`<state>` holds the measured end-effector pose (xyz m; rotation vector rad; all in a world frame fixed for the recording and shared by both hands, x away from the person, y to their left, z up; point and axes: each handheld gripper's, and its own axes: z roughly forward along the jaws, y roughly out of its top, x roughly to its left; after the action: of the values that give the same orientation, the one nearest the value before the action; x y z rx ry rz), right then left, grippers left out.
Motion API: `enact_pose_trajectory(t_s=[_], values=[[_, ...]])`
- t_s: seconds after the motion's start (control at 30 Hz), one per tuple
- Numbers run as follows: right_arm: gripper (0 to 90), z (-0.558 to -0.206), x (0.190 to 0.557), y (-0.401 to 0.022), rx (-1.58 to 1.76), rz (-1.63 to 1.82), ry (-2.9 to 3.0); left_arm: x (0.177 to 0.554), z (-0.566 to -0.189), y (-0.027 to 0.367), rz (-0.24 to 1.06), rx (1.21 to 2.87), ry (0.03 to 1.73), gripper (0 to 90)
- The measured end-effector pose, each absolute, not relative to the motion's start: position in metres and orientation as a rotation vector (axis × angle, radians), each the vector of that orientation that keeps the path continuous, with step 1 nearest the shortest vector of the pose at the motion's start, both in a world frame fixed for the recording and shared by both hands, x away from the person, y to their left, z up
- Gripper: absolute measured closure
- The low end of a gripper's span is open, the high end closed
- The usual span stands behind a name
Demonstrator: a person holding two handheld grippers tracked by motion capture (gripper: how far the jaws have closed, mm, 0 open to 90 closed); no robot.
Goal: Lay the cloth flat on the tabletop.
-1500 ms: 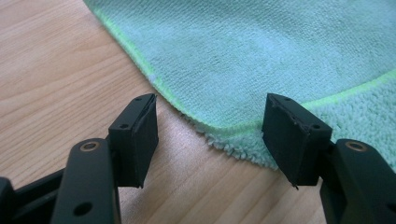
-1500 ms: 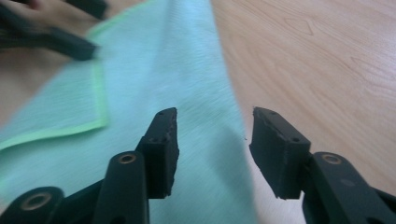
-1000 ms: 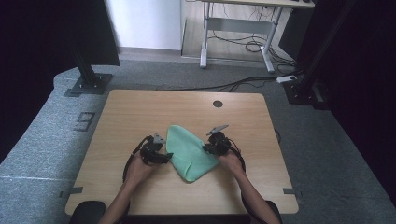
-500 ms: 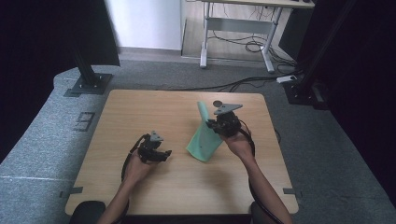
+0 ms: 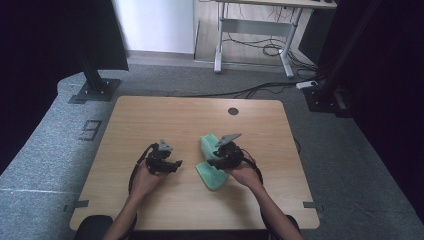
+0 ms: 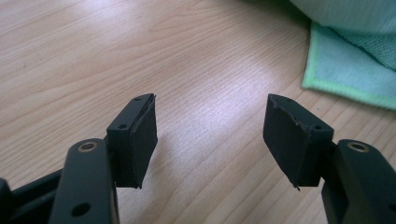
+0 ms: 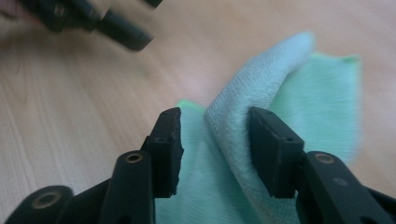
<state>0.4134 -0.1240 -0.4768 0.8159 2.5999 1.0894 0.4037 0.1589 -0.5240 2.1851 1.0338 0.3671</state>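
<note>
Green cloth (image 7: 261, 140) blurred between right hand-held gripper (image 7: 215, 140), just been opening, released.

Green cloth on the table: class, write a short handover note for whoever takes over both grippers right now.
Left gripper: open, nothing between its fingers, over bare table left of the green cloth.
Right gripper: fingers have just been opening; a raised fold of cloth stands between them, no longer pinched.
Done: cloth bunched into a narrow, rumpled fold near the table's middle.
Left: probably flatten and square the fold.
</note>
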Motion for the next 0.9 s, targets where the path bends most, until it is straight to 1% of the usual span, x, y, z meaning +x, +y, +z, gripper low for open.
enact_pose_trajectory(t_s=[0.13, 0.2, 0.27, 0.33, 0.4, 0.5, 0.57, 0.6, 0.63, 0.7, 0.73, 0.83, 0.9], values=[[55.9, -0.467, 0.422, -0.143, 0.883, 1.091, 2.541, 0.404, -0.524, 0.146, 0.347, 2.187, 1.005, 34.8], [57.6, -0.471, 0.425, -0.148, 0.911, 1.078, 2.541, 0.404, -0.523, 0.137, 0.340, 2.196, 0.981, 34.6], [61.2, -0.479, 0.426, -0.150, 0.929, 1.044, 2.557, 0.405, -0.523, 0.127, 0.327, 2.193, 0.958, 34.2], [61.9, -0.487, 0.425, -0.151, 0.935, 1.012, 2.574, 0.406, -0.522, 0.117, 0.315, 2.195, 0.935, 33.4], [59.7, -0.493, 0.424, -0.153, 0.939, 0.980, 2.569, 0.406, -0.522, 0.106, 0.308, 2.203, 0.909, 32.7], [52.2, -0.497, 0.425, -0.161, 0.972, 0.975, 2.534, 0.408, -0.526, 0.092, 0.299, 2.221, 0.887, 32.1], [48.3, -0.497, 0.427, -0.169, 0.995, 0.962, 2.492, 0.410, -0.531, 0.084, 0.314, 2.252, 0.883, 31.6], [48.1, -0.498, 0.428, -0.174, 1.010, 0.952, 2.477, 0.410, -0.534, 0.081, 0.319, 2.265, 0.886, 31.3], [49.6, -0.500, 0.429, -0.178, 1.029, 0.948, 2.474, 0.411, -0.537, 0.079, 0.325, 2.277, 0.888, 31.1], [56.2, -0.507, 0.431, -0.185, 1.071, 0.940, 2.484, 0.411, -0.541, 0.079, 0.345, 2.282, 0.898, 30.4], [61.1, -0.512, 0.431, -0.187, 1.092, 0.934, 2.497, 0.411, -0.542, 0.081, 0.331, 2.266, 0.910, 30.3], [75.3, -0.525, 0.430, -0.191, 1.120, 0.940, 2.534, 0.411, -0.542, 0.086, 0.352, 2.259, 0.924, 29.9], [81.5, -0.529, 0.429, -0.191, 1.129, 0.950, 2.542, 0.412, -0.541, 0.089, 0.381, 2.271, 0.933, 30.0]])
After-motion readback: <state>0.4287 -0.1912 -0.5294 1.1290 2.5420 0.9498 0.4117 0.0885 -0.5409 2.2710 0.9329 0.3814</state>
